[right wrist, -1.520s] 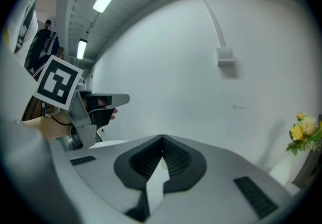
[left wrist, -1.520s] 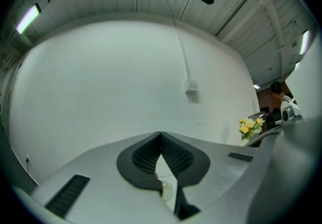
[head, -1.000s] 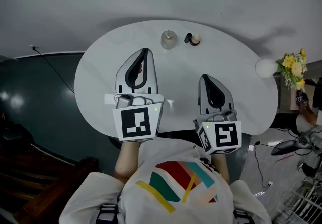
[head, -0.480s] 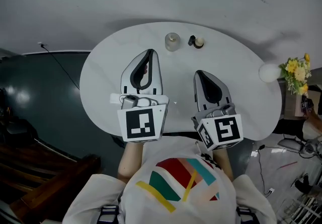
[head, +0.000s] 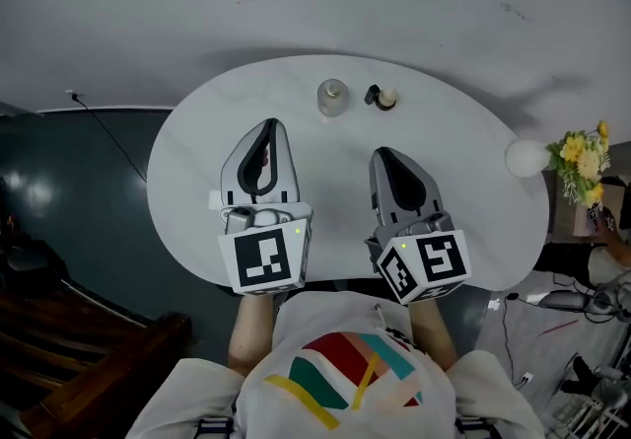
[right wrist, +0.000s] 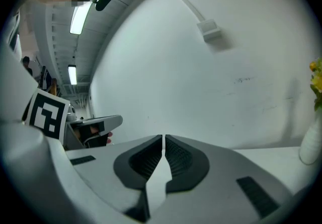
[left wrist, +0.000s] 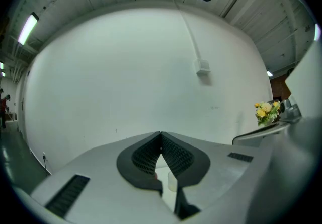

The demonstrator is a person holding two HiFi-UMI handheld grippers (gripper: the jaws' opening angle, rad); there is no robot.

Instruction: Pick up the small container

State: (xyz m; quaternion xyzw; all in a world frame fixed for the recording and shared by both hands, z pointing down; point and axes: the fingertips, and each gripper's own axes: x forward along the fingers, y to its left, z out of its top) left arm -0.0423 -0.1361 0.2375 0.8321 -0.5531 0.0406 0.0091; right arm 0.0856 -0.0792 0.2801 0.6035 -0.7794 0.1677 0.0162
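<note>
The small container (head: 332, 98), a clear little jar, stands at the far side of the white oval table (head: 463, 161). Just right of it sits a small dark and cream object (head: 380, 98). My left gripper (head: 270, 123) hovers over the table's near left, short of the jar and to its left; its tips touch, shut on nothing (left wrist: 161, 134). My right gripper (head: 383, 153) hangs over the near right, also well short of the jar. It is shut too, with only a thin slit between the pads (right wrist: 163, 138). Neither gripper touches anything.
A white round vase (head: 525, 159) with yellow flowers (head: 582, 156) stands at the table's right edge; the flowers (left wrist: 265, 111) also show in the left gripper view. A white wall lies beyond the table. Dark floor and a cable (head: 108, 136) lie to the left.
My right gripper has edged forward, nearer the jar. The left gripper has slipped slightly left and back. Both stay shut and empty.
</note>
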